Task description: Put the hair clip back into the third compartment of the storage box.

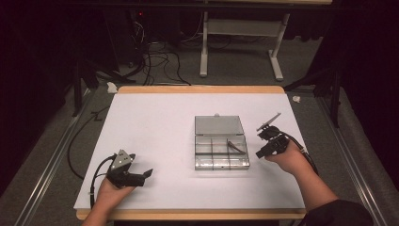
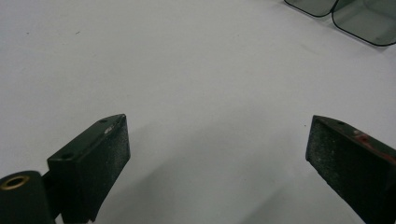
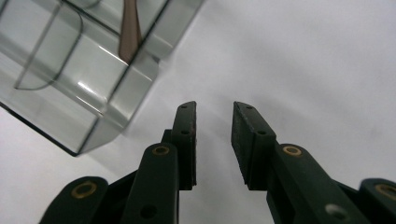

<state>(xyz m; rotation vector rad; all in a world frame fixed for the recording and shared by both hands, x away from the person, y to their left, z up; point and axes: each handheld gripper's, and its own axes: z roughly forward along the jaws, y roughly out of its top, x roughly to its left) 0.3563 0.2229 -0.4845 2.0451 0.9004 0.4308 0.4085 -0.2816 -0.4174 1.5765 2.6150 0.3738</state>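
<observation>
The left gripper (image 1: 147,174) lay low over the white counter (image 1: 155,127), held in the person's left hand (image 1: 113,188), with its jaws spread wide and nothing between them. In the left gripper view the two black pads (image 2: 100,163) stood far apart over bare white surface, and the clear plastic box (image 2: 355,14) showed well ahead of them and off to the right, at the far edge of the frame.

The right gripper (image 1: 260,144) sat in the person's right hand (image 1: 289,157), just beside the right-hand wall of the clear plastic box (image 1: 221,141). Its jaws were parted by a narrow gap and gripped nothing; in the right gripper view bare counter showed between the pads (image 3: 187,140). From that gripper's own camera the box (image 3: 79,79) lay ahead and to the left, near the jaw tips but not touching them.

The box stood open, its lid (image 1: 219,125) lying flat on the side away from both grippers. Its tray was split into small compartments, and a thin brown stick (image 1: 236,146) rested slanted in the compartment nearest the right gripper. That brown stick (image 3: 129,32) showed ahead and left of the right gripper's jaws, behind the clear wall.
</observation>
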